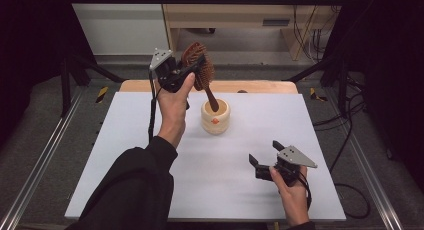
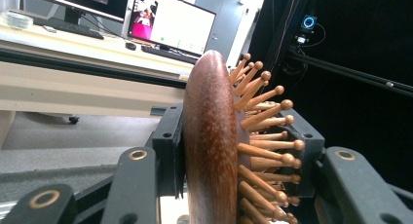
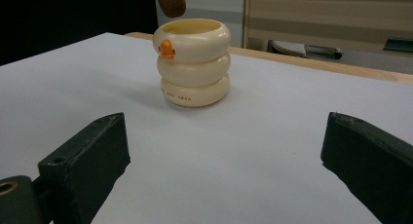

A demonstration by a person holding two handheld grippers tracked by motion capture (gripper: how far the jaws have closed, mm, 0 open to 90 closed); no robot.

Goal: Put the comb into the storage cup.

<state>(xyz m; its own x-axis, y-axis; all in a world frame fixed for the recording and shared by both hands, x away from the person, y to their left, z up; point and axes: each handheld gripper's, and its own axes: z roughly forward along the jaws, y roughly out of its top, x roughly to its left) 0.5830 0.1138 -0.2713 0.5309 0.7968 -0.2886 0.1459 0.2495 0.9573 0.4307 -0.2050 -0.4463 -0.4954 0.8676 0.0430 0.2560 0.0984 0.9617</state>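
brown wooden hairbrush (image 1: 199, 65) | tilted, handle down | above cream ringed cup (image 1: 215, 117)

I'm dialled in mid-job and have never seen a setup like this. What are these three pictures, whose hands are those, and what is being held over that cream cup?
There is no robot arm here. A person at a table holds a hand-operated claw in each hand. The high view looks down from above the person's side. The other two pictures come from small cameras riding on each claw, looking out along its black jaws.

On the white table top stands one cream cup, shaped like three stacked rings with a small orange mark.

The left claw is shut on the head of a wooden hairbrush. The left gripper view shows its brown back and wooden pins clamped between the jaws. The brush handle points down at the cup's mouth.

The right claw rests low near the table, jaws wide open, holding nothing, facing the cup.
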